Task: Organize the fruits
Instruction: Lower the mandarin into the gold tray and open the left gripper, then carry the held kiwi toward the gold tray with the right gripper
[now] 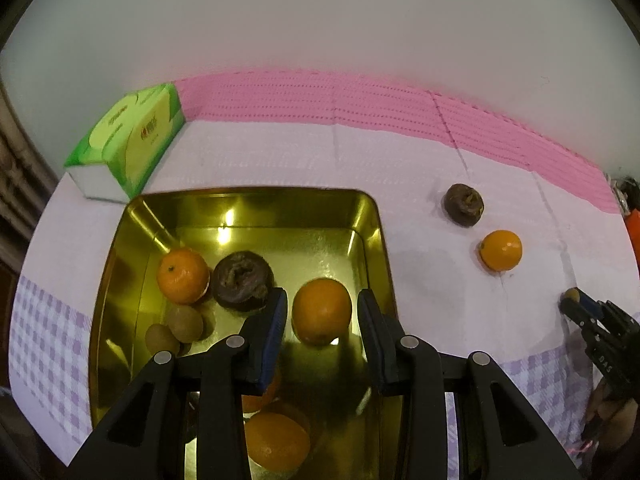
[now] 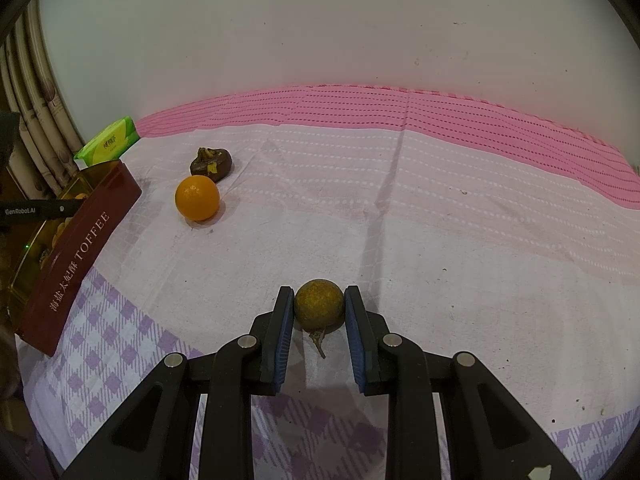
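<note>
My right gripper (image 2: 319,307) pinches the small brown stemmed fruit (image 2: 319,304) just above the cloth, and the gold tin (image 2: 86,222) lies well off to its left, where my left gripper (image 1: 322,312) straddles an orange (image 1: 321,310).

- The gold tin (image 1: 372,240) holds fruit along its left side and near end; its far right corner is bare floor.
- The green tissue box (image 1: 128,140) stands just beyond the tin's far left corner.
- Right of the tin, the cloth (image 2: 460,240) lies open except for an orange (image 2: 197,198) and a dark fruit (image 2: 211,165) close together.
- The far pink strip is bare.
</note>
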Tool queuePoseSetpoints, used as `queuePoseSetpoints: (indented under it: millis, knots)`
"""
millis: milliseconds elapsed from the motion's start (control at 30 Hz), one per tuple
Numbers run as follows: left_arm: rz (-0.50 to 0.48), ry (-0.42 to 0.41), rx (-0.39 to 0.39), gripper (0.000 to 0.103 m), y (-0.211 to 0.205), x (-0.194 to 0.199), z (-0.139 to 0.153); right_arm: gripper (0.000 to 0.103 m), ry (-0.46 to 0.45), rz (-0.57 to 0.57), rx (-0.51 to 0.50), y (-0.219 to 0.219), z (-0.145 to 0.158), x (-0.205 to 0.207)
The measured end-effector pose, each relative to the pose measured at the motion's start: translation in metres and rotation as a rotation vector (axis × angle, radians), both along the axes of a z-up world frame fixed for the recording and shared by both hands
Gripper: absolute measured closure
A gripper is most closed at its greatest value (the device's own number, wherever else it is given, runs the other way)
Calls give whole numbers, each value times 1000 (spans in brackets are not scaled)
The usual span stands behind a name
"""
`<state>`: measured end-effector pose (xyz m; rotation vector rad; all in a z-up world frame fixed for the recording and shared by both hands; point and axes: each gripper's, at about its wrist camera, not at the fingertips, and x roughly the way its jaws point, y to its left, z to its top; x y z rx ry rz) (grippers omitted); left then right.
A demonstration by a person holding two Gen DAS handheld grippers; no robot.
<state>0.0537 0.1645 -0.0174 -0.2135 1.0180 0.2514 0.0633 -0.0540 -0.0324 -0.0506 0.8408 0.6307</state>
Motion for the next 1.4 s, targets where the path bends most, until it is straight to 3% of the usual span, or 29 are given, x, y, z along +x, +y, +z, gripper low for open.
queuePoseSetpoints:
  millis: [500,667,967,1167,1400]
  knots:
    - [51,-18,57,63,-15,-25,32,79,-1,1,-4,0,0,0]
    - [100,-21,75,48,-19,-49,45,79,-4,2,-11,1,0,1]
    - [165,-47,133,33,-29,-96,66,79,-11,6,-41,5,1,1]
    - [207,-48,161,25,-35,-128,70,79,-24,7,-68,9,2,-1]
    - [241,-37,193,25,-32,-159,69,80,-26,13,-98,10,3,-10]
